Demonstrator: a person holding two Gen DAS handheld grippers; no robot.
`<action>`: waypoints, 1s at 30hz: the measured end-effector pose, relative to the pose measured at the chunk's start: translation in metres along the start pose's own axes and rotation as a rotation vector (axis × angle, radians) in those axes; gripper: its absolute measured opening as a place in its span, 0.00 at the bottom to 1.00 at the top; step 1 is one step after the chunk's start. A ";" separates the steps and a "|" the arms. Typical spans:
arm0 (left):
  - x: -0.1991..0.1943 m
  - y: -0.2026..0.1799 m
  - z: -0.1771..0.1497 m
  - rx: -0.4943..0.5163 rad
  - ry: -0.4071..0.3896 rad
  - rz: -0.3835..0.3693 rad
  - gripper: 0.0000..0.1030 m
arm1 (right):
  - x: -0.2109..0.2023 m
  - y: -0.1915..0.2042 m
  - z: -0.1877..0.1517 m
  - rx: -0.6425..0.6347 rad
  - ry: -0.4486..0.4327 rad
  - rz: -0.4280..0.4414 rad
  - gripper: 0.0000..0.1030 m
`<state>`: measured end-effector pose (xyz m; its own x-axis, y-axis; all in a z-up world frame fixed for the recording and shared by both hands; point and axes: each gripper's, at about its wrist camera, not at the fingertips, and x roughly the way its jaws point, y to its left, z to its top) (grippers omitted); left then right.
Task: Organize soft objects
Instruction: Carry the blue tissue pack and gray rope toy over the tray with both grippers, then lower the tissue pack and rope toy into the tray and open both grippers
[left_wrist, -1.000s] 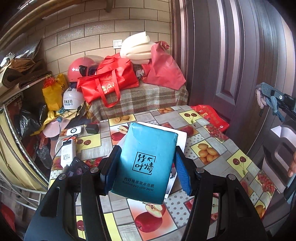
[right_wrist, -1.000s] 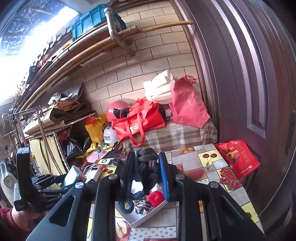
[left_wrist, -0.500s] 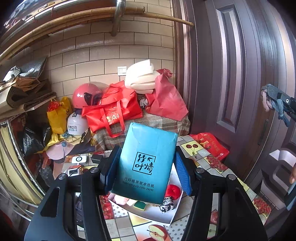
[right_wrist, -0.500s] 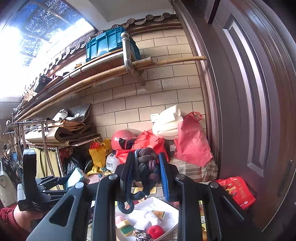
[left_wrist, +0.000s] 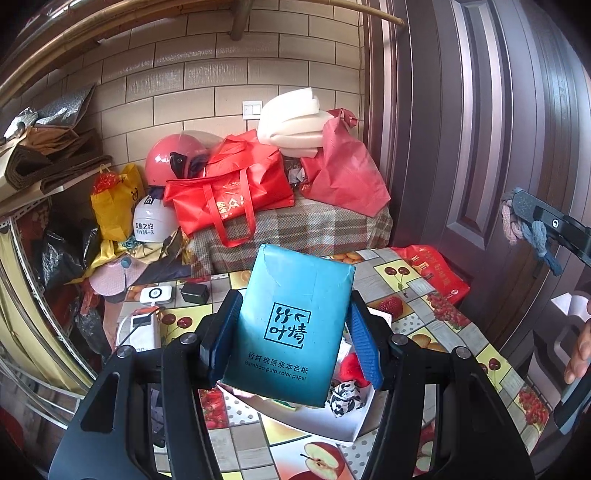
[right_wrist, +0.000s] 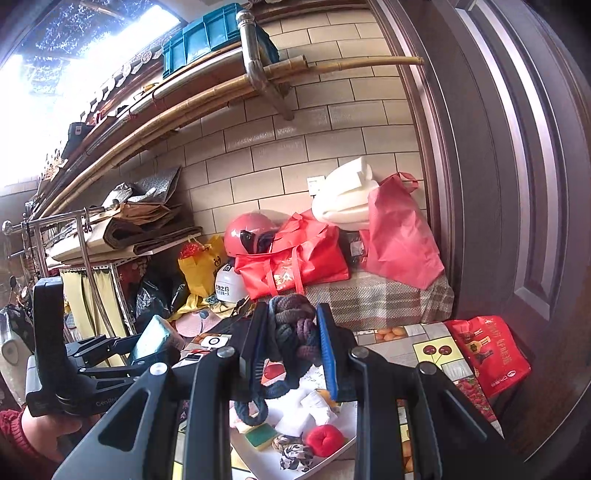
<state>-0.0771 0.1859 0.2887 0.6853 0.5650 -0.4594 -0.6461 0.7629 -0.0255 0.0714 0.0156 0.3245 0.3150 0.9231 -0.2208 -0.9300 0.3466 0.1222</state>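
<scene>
My left gripper (left_wrist: 291, 339) is shut on a teal tissue pack (left_wrist: 291, 325) and holds it up above a white tray (left_wrist: 332, 421). The pack hides most of the tray. My right gripper (right_wrist: 291, 343) is shut on a knotted dark rope toy (right_wrist: 291, 332), held above the same white tray (right_wrist: 266, 465). In the tray lie a red ball (right_wrist: 325, 435), a black-and-white scrunchie (right_wrist: 295, 456), a green-and-yellow sponge (right_wrist: 262, 435) and white pieces. The left gripper with the pack also shows at the left of the right wrist view (right_wrist: 147, 343).
The tray sits on a table with a fruit-pattern cloth (left_wrist: 417, 325). A power bank (left_wrist: 140, 332) and small devices lie at its left. A red packet (right_wrist: 491, 354) lies at the right edge. Behind are red bags (left_wrist: 229, 195), helmets and a dark door (left_wrist: 480, 129).
Both wrist views have tilted back down a little toward the table. More of the tray and table shows than half a second ago. Both grips are unchanged.
</scene>
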 end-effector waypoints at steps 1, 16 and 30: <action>0.006 0.001 -0.001 -0.001 0.008 0.000 0.55 | 0.004 -0.001 -0.002 0.001 0.009 0.001 0.24; 0.149 0.020 -0.055 -0.113 0.259 -0.093 0.55 | 0.139 -0.028 -0.086 0.092 0.335 0.008 0.24; 0.233 0.028 -0.095 -0.157 0.382 -0.060 0.67 | 0.227 -0.029 -0.149 0.092 0.514 0.037 0.52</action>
<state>0.0325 0.3094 0.0964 0.5684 0.3408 -0.7488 -0.6720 0.7174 -0.1836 0.1414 0.1907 0.1271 0.1274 0.7421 -0.6581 -0.9109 0.3501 0.2184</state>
